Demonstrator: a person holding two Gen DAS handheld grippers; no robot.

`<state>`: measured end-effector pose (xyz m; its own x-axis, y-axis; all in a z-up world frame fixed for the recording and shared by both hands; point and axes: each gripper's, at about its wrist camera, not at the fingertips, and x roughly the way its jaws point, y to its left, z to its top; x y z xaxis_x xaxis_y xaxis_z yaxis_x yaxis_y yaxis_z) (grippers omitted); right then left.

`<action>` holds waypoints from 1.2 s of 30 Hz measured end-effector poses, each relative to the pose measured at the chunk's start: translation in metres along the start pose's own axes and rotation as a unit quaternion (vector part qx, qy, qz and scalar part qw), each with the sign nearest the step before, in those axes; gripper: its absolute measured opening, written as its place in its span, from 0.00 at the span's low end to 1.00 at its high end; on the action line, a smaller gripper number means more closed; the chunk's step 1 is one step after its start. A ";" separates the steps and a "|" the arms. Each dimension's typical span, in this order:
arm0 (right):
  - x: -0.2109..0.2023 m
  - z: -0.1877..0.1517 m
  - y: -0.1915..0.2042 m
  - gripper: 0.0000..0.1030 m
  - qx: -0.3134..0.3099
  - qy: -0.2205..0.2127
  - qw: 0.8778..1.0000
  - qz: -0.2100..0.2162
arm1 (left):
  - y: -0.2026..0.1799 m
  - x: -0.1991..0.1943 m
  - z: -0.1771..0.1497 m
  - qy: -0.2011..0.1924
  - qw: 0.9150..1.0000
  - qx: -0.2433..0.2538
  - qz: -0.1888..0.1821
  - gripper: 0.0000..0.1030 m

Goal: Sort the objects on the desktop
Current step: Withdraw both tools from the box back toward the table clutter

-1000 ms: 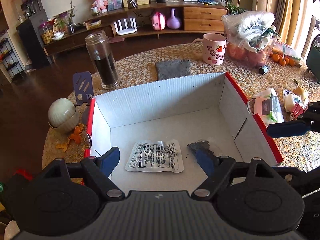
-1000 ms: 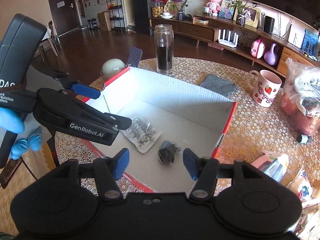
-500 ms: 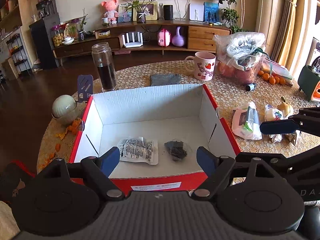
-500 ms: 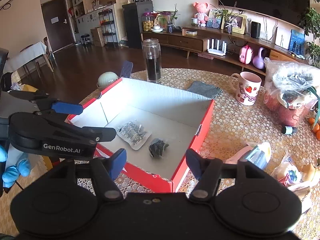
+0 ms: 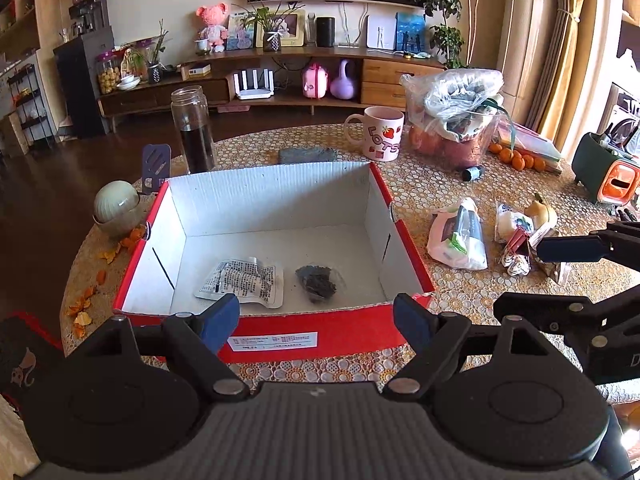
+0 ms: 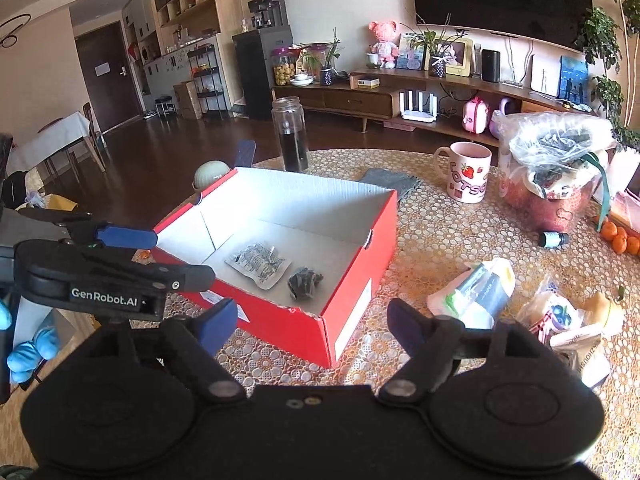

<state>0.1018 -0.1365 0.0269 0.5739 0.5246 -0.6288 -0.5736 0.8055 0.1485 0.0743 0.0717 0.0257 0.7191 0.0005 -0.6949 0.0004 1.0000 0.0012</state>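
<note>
While both grippers hover above the tabletop (image 5: pixel 436 196) near the red box (image 5: pixel 320 330), left gripper (image 5: pixel 316 320) and right gripper (image 6: pixel 310 322) hold fingers apart, empty. Printed packet (image 5: pixel 244 283) lies flat inside, long axis roughly left-right; dark clump (image 5: pixel 318 283), possibly bagged, just beside it.

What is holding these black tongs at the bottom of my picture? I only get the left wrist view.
Observer: A hand in a blue glove grips the left tongs from behind; the right wrist view shows it.
Visitor: And what lies far off to the left, beyond the red box?
Observer: A dining table under a white cloth, standing near a dark door.
</note>
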 end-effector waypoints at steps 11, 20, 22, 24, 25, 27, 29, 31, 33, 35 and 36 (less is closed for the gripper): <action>-0.035 -0.023 -0.024 0.89 0.025 -0.033 0.999 -0.021 | -0.030 -0.004 -0.010 -0.008 1.000 0.006 -0.024 0.93; -0.060 -0.049 -0.043 0.98 0.030 -0.056 0.996 -0.070 | -0.058 0.002 -0.012 -0.015 0.998 0.024 -0.053 0.98; -0.064 -0.054 -0.050 0.98 0.037 -0.058 0.994 -0.081 | -0.066 0.004 -0.012 -0.016 0.998 0.030 -0.060 0.98; -0.067 -0.058 -0.058 0.98 0.044 -0.059 0.993 -0.091 | -0.076 0.007 -0.012 -0.017 0.997 0.037 -0.065 0.98; -0.068 -0.060 -0.062 0.98 0.049 -0.059 0.992 -0.098 | -0.080 0.009 -0.011 -0.018 0.997 0.040 -0.068 0.98; -0.071 -0.064 -0.071 0.98 0.055 -0.061 0.991 -0.109 | -0.089 0.013 -0.009 -0.019 0.996 0.045 -0.075 0.98; -0.073 -0.068 -0.081 0.98 0.061 -0.062 0.989 -0.118 | -0.098 0.018 -0.007 -0.017 0.995 0.051 -0.082 0.98; -0.075 -0.070 -0.090 0.98 0.066 -0.062 0.988 -0.127 | -0.107 0.025 -0.004 -0.014 0.994 0.059 -0.092 0.98; -0.076 -0.073 -0.099 0.98 0.072 -0.062 0.987 -0.133 | -0.118 0.032 0.000 -0.014 0.993 0.068 -0.098 0.98; -0.075 -0.075 -0.109 0.98 0.078 -0.062 0.986 -0.137 | -0.128 0.038 0.006 -0.018 0.992 0.074 -0.100 0.98; -0.075 -0.077 -0.115 0.98 0.080 -0.062 0.985 -0.139 | -0.132 0.042 0.009 -0.020 0.991 0.077 -0.103 0.98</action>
<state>0.0796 -0.2894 -0.0012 0.7685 0.2993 -0.5655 -0.2900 0.9508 0.1090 0.1108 -0.0603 0.0023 0.7197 -0.2075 -0.6625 0.2540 0.9668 -0.0268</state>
